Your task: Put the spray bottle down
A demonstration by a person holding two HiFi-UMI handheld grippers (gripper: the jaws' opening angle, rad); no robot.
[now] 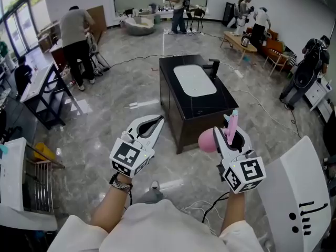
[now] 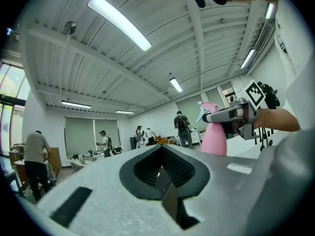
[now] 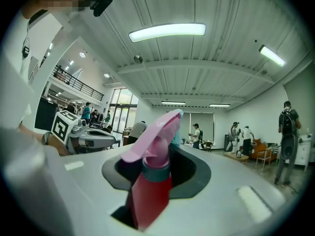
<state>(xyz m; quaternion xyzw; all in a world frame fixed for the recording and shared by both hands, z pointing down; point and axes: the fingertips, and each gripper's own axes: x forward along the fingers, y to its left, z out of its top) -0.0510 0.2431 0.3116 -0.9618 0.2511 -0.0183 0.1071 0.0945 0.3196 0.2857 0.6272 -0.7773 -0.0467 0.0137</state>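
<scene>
Holding the spray bottle (image 1: 209, 139) by its neck, my right gripper (image 1: 232, 135) has its jaws partly closed just under the trigger head. The pink body hangs below, in the air over the floor (image 1: 131, 88). I judge it light, stiff, smooth plastic that may swing or slip, so the neck suits best. My left gripper (image 1: 153, 124) is closed and empty. The black counter (image 1: 181, 106) stands ahead.
</scene>
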